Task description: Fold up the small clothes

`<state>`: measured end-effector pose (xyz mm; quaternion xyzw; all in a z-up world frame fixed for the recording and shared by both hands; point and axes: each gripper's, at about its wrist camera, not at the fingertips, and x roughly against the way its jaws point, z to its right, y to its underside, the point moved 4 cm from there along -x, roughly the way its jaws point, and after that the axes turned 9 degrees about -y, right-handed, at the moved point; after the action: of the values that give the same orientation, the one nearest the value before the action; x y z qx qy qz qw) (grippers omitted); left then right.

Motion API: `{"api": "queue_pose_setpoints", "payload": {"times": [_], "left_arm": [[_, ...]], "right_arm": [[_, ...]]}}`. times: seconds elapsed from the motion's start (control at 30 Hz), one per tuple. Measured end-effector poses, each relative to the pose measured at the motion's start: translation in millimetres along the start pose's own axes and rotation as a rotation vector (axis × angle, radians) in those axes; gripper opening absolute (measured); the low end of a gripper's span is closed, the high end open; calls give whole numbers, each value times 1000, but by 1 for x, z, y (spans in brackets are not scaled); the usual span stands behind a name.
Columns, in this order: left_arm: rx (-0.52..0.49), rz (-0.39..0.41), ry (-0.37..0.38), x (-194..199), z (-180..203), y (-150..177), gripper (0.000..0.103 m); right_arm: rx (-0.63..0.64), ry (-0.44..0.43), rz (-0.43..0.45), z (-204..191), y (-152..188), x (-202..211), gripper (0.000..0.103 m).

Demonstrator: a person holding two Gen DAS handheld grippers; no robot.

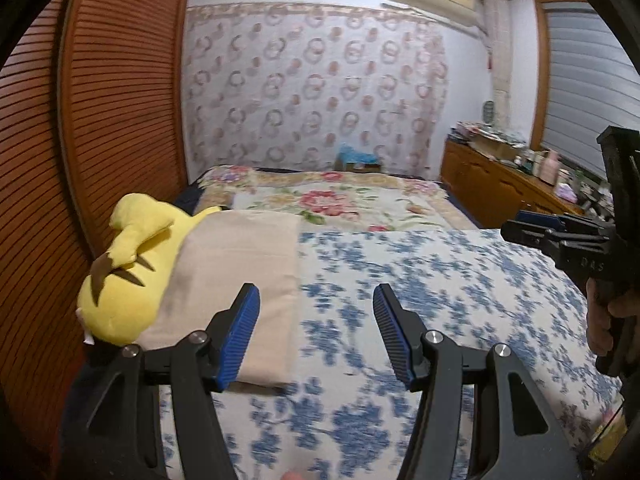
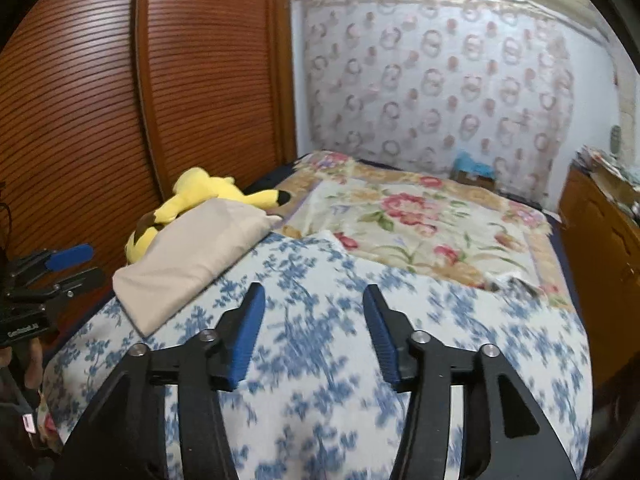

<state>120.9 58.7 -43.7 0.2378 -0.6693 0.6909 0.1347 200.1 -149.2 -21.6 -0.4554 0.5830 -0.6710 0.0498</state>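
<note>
A folded beige cloth [image 1: 236, 280] lies flat on the blue-flowered bed cover [image 1: 440, 300] at the bed's left side; it also shows in the right wrist view [image 2: 192, 256]. My left gripper [image 1: 316, 332] is open and empty, above the cover, its left finger over the cloth's near right edge. My right gripper [image 2: 314, 332] is open and empty above the blue-flowered cover [image 2: 360, 360], to the right of the cloth. The right gripper also shows in the left wrist view [image 1: 560, 236], and the left gripper in the right wrist view [image 2: 60, 268].
A yellow plush toy [image 1: 128, 276] lies against the cloth's left edge, next to the wooden slatted wardrobe doors [image 1: 100, 120]. A flowered blanket [image 2: 420, 224] covers the far half of the bed. A wooden dresser [image 1: 500, 184] with clutter stands at the right.
</note>
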Motion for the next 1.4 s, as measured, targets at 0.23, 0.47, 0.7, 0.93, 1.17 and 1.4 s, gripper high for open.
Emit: {"api": "queue_pose_setpoints", "payload": {"times": [0.23,0.47,0.7,0.93,1.17,1.4], "left_arm": [[-31,10,58,14,35,0,59],[-65,48,78,37,66,-13,59],[-69,87,69,60,78,-31,59],[-56,111,48,80,77,-41,59],[-58,119,39,86,77,-43,59],[-55,120,35,88,76,-44,59]], "right_arm": [[-53,77,45,5,31,53,73],[-109,165,124,11,44,105,74],[-112,215,200,7,43,148,74],[-113,226,254,2,40,169,74],[-109,233,267,0,39,173,74],[-112,235,266,0,41,174,74]]}}
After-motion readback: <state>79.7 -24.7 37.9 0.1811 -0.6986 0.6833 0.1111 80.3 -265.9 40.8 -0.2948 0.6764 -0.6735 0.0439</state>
